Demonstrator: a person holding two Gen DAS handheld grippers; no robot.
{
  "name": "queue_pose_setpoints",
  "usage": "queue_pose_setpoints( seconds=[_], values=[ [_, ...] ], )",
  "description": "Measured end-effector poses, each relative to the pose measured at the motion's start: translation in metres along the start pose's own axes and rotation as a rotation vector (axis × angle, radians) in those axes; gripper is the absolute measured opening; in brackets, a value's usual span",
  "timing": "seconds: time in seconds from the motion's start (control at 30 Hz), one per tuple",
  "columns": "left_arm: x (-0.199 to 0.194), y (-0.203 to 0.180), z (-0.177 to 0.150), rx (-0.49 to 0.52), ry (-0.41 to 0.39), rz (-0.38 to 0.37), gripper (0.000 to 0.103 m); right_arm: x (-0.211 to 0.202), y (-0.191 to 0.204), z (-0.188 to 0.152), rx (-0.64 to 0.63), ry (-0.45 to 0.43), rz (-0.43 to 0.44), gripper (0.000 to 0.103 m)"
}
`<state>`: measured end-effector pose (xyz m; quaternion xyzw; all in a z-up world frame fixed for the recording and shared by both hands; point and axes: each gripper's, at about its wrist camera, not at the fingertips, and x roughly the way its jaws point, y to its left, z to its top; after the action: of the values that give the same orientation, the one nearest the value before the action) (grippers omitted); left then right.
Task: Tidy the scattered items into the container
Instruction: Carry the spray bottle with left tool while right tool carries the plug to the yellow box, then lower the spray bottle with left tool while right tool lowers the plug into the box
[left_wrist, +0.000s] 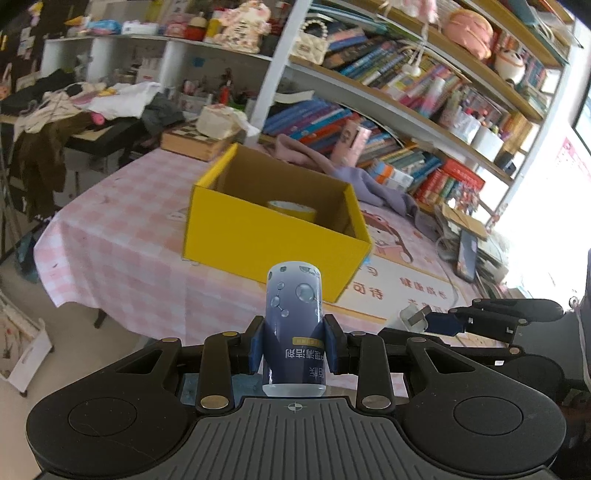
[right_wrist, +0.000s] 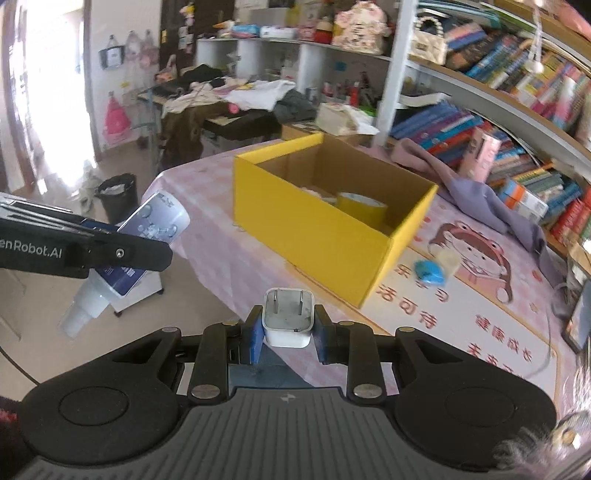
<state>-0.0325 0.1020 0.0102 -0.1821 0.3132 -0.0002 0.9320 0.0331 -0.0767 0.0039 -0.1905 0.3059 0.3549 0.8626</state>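
My left gripper (left_wrist: 294, 341) is shut on a blue and white spray bottle (left_wrist: 294, 317), held in the air in front of the yellow cardboard box (left_wrist: 258, 236). The bottle also shows in the right wrist view (right_wrist: 147, 236), cap end down. My right gripper (right_wrist: 287, 328) is shut on a white plug charger (right_wrist: 288, 315), prongs forward, above the table's near edge, short of the box (right_wrist: 314, 236). A yellow tape roll (right_wrist: 362, 206) lies inside the box. A blue item (right_wrist: 428, 272) and a pale block (right_wrist: 448, 260) lie on the tablecloth right of the box.
The table has a pink checked cloth (left_wrist: 122, 243). A purple cloth (right_wrist: 476, 199) lies behind the box by full bookshelves (right_wrist: 517, 92). A dark phone-like item (left_wrist: 466, 254) sits at the table's right. A black bin (right_wrist: 116, 195) stands on the floor at left.
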Motion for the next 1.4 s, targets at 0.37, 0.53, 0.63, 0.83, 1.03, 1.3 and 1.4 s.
queue_pose_setpoints(
  seconds=[0.37, 0.53, 0.63, 0.83, 1.03, 1.3, 1.4],
  values=[
    [0.008, 0.008, 0.016, 0.018, -0.021, 0.006, 0.031, 0.012, -0.001, 0.017, -0.004, -0.032, 0.009, 0.025],
    [0.026, 0.006, 0.029, 0.032, -0.020, -0.010, 0.031, 0.024, -0.013, 0.026, 0.003, -0.041, 0.002, 0.026],
    [0.036, 0.005, 0.041, 0.048, -0.027, -0.006, 0.031, 0.032, -0.022, 0.035, 0.011, -0.059, -0.002, 0.026],
    [0.062, 0.002, 0.070, 0.076, -0.029, 0.014, 0.031, 0.052, -0.044, 0.057, 0.017, -0.095, 0.007, 0.026],
    [0.089, -0.004, 0.105, 0.101, -0.044, 0.030, 0.031, 0.077, -0.072, 0.081, 0.029, -0.106, 0.022, 0.026],
    [0.139, -0.009, 0.137, 0.123, -0.008, 0.065, 0.031, 0.119, -0.112, 0.107, 0.054, -0.091, 0.052, 0.026],
    [0.164, -0.008, 0.151, 0.119, 0.022, 0.074, 0.031, 0.140, -0.127, 0.117, 0.059, -0.076, 0.068, 0.026]
  ],
)
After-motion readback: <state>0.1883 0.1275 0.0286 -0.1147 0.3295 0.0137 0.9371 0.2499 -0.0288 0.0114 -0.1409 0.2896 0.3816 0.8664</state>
